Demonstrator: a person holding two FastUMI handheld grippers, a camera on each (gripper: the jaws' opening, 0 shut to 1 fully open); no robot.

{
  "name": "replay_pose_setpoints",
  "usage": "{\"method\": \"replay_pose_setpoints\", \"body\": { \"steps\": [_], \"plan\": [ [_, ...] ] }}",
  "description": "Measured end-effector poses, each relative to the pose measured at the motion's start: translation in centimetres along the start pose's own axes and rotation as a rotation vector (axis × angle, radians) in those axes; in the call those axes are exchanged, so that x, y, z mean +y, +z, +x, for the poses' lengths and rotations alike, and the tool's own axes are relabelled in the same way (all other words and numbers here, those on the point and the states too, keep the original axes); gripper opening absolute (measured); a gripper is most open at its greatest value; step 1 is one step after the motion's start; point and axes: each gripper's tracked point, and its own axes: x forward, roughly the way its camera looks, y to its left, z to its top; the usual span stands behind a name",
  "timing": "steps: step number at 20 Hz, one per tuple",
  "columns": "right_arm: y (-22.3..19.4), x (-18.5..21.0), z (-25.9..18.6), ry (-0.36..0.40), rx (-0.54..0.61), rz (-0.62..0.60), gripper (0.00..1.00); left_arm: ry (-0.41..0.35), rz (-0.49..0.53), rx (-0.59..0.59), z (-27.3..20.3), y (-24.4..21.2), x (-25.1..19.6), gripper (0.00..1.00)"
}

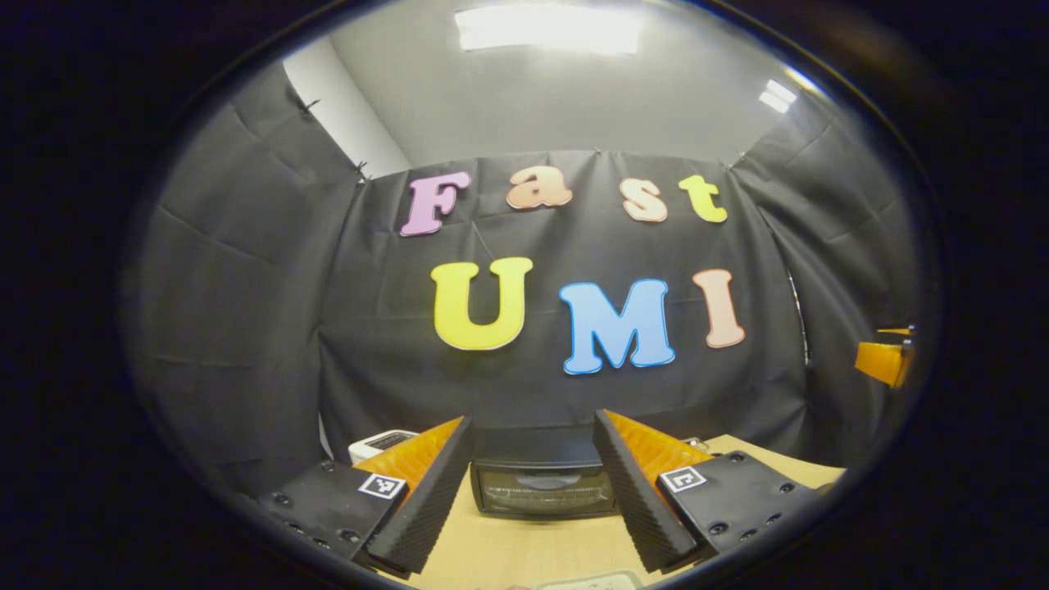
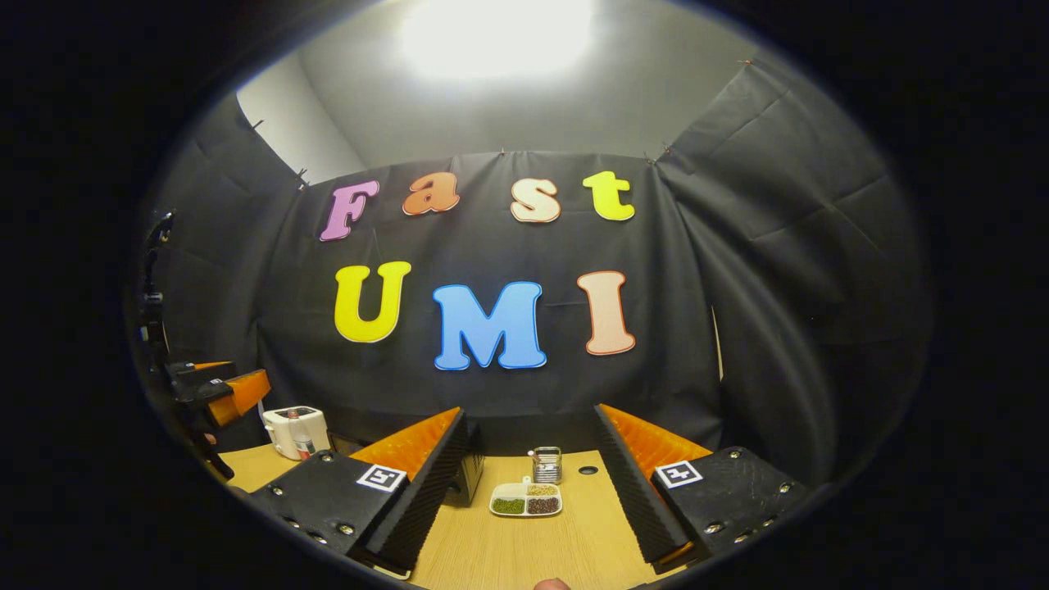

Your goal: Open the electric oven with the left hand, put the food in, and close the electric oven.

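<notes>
table, closed oven, open left gripper

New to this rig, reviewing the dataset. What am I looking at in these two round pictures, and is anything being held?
There is no robot arm: a person holds a two-finger tool in each hand, with a camera riding on each. The left gripper view looks along the left tongs, open, toward the closed oven on the wooden table. The right gripper view looks along the right tongs, also open, toward a divided food tray, a small metal holder behind it and a white appliance at far left. The oven's edge peeks out there too. Nothing is held yet.
</notes>
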Motion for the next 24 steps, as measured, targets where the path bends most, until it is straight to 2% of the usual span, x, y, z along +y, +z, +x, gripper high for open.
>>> {"method": "replay_pose_setpoints", "body": {
  "steps": [2, 3, 5, 6, 7, 11, 16, 19, 20, 21, 22, 23, 24],
  "plan": [
    [0.4, -0.1, 0.6, -0.027, -0.014, -0.013, 0.95, -0.025, -0.014, 0.012, 2.7, -1.5, -0.4, 1.0],
    [0.9, 0.1, 0.9, -0.037, -0.029, -0.022, 0.95, -0.037, -0.024, 0.013, 4.0, -2.1, -0.5, 0.97],
    [1.2, 0.0, 1.8, -0.07, -0.032, -0.038, 0.94, -0.052, -0.03, 0.034, 6.5, -4.1, -0.7, 1.0],
    [1.4, 0.4, 2.2, -0.072, -0.034, -0.037, 0.95, -0.057, -0.032, 0.047, 7.9, -5.0, -0.7, 0.97],
    [1.6, 0.7, 2.6, -0.077, -0.039, -0.04, 0.95, -0.068, -0.039, 0.058, 9.0, -6.0, -1.0, 1.0],
    [1.0, 1.4, 3.8, -0.107, -0.022, -0.064, 0.95, -0.092, -0.051, 0.105, 13.2, -9.8, -1.2, 1.0],
    [-0.1, 2.3, 5.1, -0.146, 0.006, -0.082, 0.95, -0.134, -0.047, 0.178, 17.1, -14.9, -1.9, 1.0],
    [-0.6, 2.5, 5.5, -0.175, 0.029, -0.109, 0.95, -0.166, -0.06, 0.248, 18.9, -18.4, -2.7, 0.95],
    [-0.8, 2.5, 5.5, -0.183, 0.032, -0.118, 0.95, -0.172, -0.064, 0.268, 19.4, -19.5, -2.9, 1.0],
    [-0.9, 2.5, 5.5, -0.192, 0.037, -0.126, 0.95, -0.174, -0.065, 0.282, 19.8, -20.4, -3.0, 1.0],
    [-1.3, 2.4, 5.5, -0.203, 0.047, -0.13, 0.95, -0.174, -0.062, 0.294, 20.2, -21.3, -3.1, 0.91],
    [-1.5, 2.2, 5.4, -0.214, 0.059, -0.129, 0.95, -0.173, -0.056, 0.309, 20.5, -22.2, -3.1, 1.0],
    [-1.6, 2.2, 5.3, -0.223, 0.066, -0.126, 0.95, -0.174, -0.054, 0.32, 20.9, -22.9, -3.1, 1.0]
  ]
}}
